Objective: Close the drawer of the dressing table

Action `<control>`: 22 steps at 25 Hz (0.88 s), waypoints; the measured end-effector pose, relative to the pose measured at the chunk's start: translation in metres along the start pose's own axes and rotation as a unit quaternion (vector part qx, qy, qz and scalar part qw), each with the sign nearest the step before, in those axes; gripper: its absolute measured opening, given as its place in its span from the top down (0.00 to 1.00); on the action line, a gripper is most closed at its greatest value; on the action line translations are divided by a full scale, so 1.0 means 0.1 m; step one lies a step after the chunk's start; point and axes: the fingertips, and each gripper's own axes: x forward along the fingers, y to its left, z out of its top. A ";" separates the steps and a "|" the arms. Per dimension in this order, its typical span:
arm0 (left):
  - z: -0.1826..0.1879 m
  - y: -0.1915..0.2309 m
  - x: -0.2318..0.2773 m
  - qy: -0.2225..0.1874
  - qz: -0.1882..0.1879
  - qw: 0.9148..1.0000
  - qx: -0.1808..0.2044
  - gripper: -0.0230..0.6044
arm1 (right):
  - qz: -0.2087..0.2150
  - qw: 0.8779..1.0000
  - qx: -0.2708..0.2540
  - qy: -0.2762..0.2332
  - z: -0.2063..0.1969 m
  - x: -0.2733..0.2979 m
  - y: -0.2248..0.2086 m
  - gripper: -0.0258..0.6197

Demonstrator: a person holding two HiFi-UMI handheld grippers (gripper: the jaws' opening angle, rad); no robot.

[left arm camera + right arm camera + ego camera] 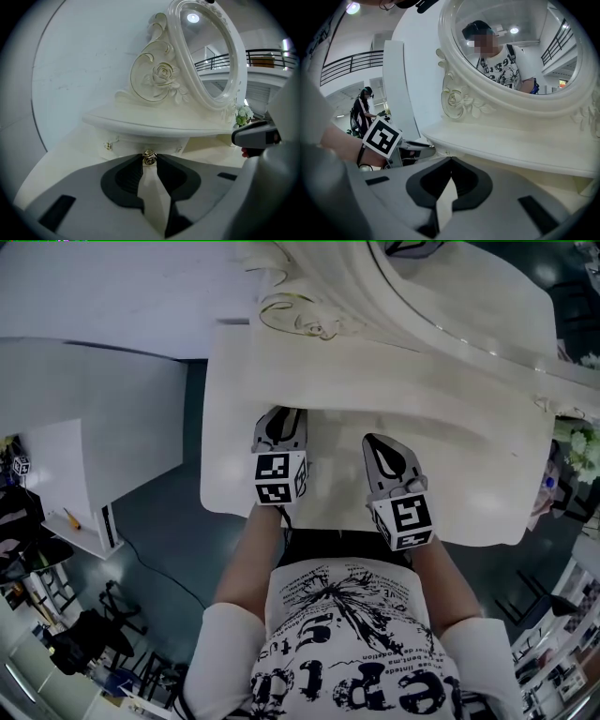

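Nothing here reads clearly. Behind my tongs, on my white shirt (347, 643), there is large black lettering, but it is too distorted for me to make out a word. The cubes on my left tongs (281, 420) and right tongs (384, 444) carry only black-and-white square markers.

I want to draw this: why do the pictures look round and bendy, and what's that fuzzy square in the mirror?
Left gripper view: the wide lens curves the wall and darkens the corners, yet the gold knob is sharp. Right gripper view: same bending; the fuzzy square in the mirror was added afterwards to hide a face. Head view: even light, the tabletop looks washed-out white.
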 end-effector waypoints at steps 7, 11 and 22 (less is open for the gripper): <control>0.00 0.00 0.01 -0.003 -0.006 1.000 0.002 0.80 | -0.006 1.000 0.006 -0.002 0.03 -0.02 -0.04 0.94; 0.00 -0.01 0.00 -0.002 -0.008 1.000 -0.001 0.80 | -0.008 1.000 0.006 -0.002 0.02 -0.07 -0.05 0.94; -0.10 -0.01 -0.37 0.015 0.006 1.000 0.001 0.71 | -0.022 1.000 0.017 -0.008 0.02 -0.35 -0.09 0.94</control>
